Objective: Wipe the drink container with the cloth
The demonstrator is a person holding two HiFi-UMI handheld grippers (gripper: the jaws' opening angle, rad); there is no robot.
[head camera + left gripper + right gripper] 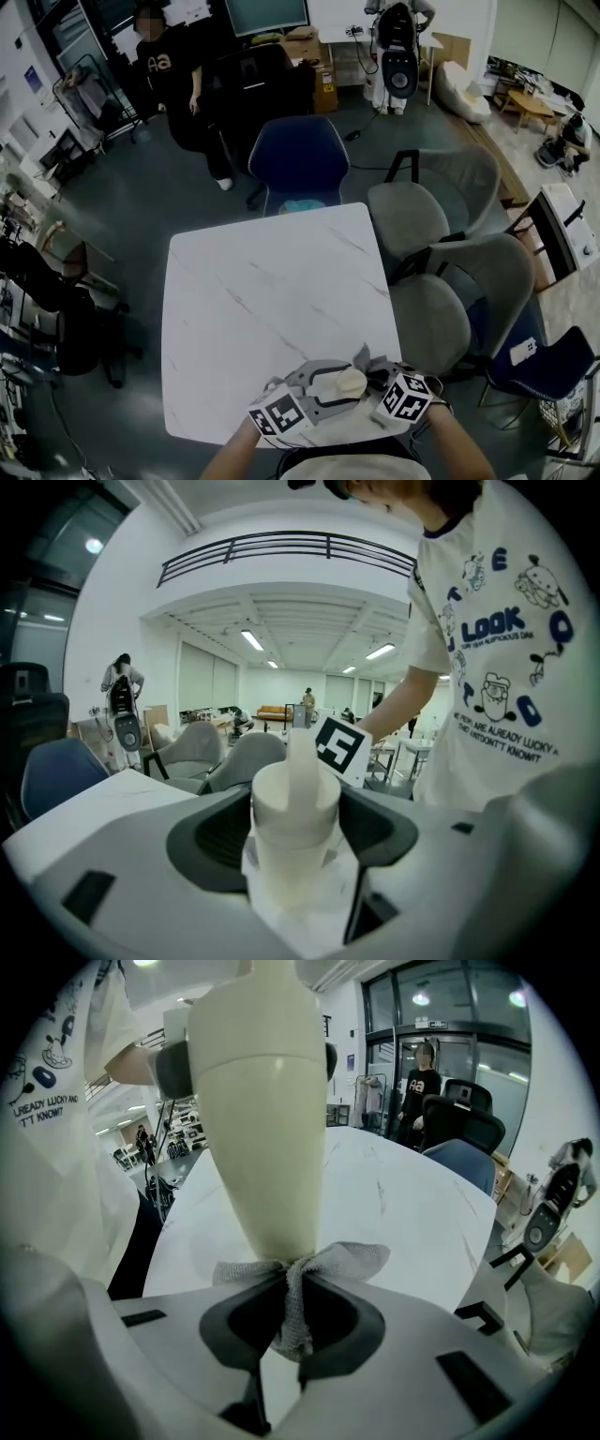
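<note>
Your left gripper (328, 392) is clamped on the cream plastic drink container (294, 803): it sits square between the jaws, spout end pointing away from the camera. Your right gripper (291, 1290) is pinched tight on the grey woven mesh cloth (356, 1258), which fans out just ahead of its jaws and touches the container's tapered end. Both tools hang over the near edge of the white marble-look table (272, 291).

Status, my read: grasps done, cloth in contact, wipe under way. Contact is only at that narrow end. The wider body beyond your right jaws looks untouched by cloth, so most of the wiping is probably left. Can't tell how clean it is.
</note>
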